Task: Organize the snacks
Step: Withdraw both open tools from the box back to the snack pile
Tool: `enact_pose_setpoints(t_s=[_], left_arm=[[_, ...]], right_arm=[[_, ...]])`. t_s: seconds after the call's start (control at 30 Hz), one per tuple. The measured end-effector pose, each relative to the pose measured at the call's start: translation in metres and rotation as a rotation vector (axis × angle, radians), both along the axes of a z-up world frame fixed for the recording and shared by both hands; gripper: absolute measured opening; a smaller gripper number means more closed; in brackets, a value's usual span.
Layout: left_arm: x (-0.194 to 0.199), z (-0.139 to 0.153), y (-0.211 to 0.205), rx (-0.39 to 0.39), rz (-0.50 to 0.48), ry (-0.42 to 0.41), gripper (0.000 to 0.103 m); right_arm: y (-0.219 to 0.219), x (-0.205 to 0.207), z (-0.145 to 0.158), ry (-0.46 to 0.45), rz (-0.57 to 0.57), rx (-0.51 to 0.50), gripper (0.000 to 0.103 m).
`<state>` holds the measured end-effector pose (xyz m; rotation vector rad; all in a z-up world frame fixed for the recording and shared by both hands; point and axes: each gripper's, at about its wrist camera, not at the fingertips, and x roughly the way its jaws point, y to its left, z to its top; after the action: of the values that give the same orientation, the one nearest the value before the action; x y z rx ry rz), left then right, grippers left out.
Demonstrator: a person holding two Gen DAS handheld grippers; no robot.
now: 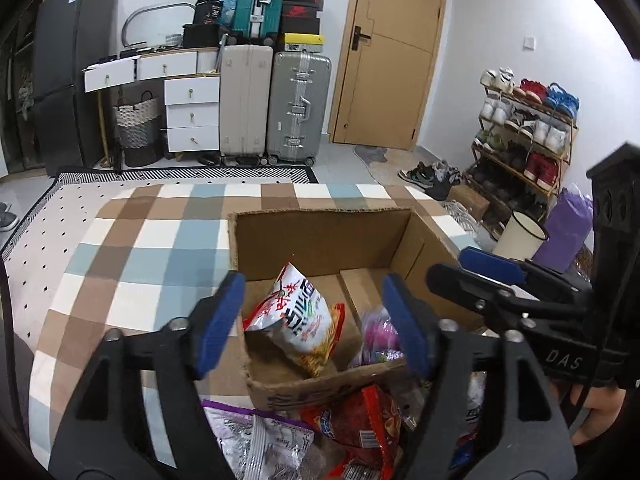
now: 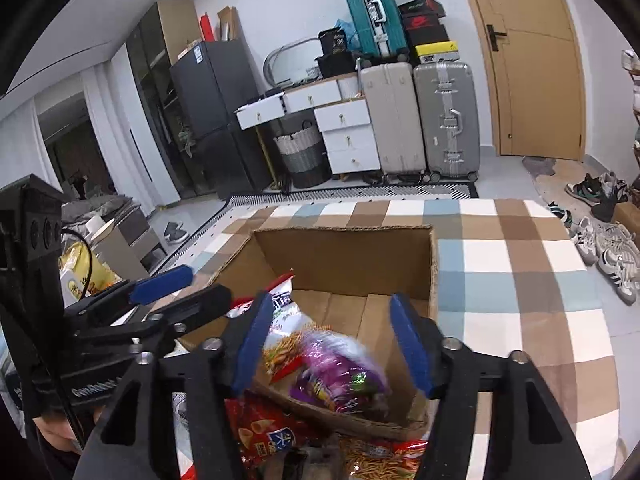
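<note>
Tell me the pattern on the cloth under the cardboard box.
The cloth is checked in brown, light blue and white squares; it shows best in the right wrist view.

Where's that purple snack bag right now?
The purple bag lies inside the cardboard box, at its near right corner beside the white noodle bag, below the open right gripper.

Matt cardboard box [image 1: 320,236] holds glossy foil snack bags [image 1: 296,320] on checked cloth [image 1: 132,264]
</note>
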<state>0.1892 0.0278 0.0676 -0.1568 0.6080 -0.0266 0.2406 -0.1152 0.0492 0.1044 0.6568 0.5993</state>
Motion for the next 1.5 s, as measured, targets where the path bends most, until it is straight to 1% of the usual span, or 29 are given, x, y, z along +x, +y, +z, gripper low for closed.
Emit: enact_pose_setpoints(t_s=[0.03,0.07,0.1,0.17,0.27,0.37,0.43,0.57,0.73,0.9,1.1,1.23,1.5], left_arm=[[-0.003,0.002,0.001,-0.005,0.001,-0.003,0.084],[-0.008,0.005,0.003,-0.016,0.001,-0.011,0.089],[-0.011,0.007,0.005,-0.02,0.002,-0.018,0.092],[-0.021,0.012,0.007,-0.02,0.009,-0.031,0.102],[-0.037,0.018,0.006,-0.004,0.006,-0.052,0.102],[-0.052,0.022,0.003,0.015,0.01,-0.05,0.102],[-0.063,0.024,0.003,0.016,0.011,-0.052,0.102],[-0.082,0.026,0.0,0.027,0.015,-0.062,0.102],[-0.105,0.024,-0.002,0.036,0.017,-0.058,0.102],[-0.119,0.015,-0.001,0.039,0.026,-0.042,0.102],[-0.135,-0.003,0.0,0.026,0.029,-0.01,0.102],[-0.141,-0.016,-0.001,0.031,0.028,0.01,0.102],[-0.147,-0.034,-0.001,0.015,0.021,0.053,0.102]], right_arm=[[-0.003,-0.002,0.002,-0.005,-0.006,0.001,0.074],[-0.006,-0.005,0.004,-0.018,-0.012,0.001,0.081],[-0.008,-0.008,0.006,-0.03,-0.016,-0.001,0.091],[-0.014,-0.014,0.009,-0.039,-0.022,-0.01,0.103],[-0.019,-0.024,0.012,-0.028,0.0,-0.03,0.103],[-0.022,-0.037,0.013,-0.049,-0.004,-0.074,0.103],[-0.023,-0.044,0.013,-0.055,-0.01,-0.087,0.103],[-0.028,-0.059,0.012,-0.04,-0.003,-0.087,0.103],[-0.039,-0.077,0.009,-0.041,-0.022,-0.085,0.103],[-0.051,-0.095,0.003,-0.033,-0.039,-0.088,0.103],[-0.06,-0.109,-0.012,-0.002,-0.046,-0.103,0.103],[-0.059,-0.114,-0.021,0.017,-0.03,-0.118,0.103],[-0.051,-0.125,-0.035,0.047,0.0,-0.136,0.103]])
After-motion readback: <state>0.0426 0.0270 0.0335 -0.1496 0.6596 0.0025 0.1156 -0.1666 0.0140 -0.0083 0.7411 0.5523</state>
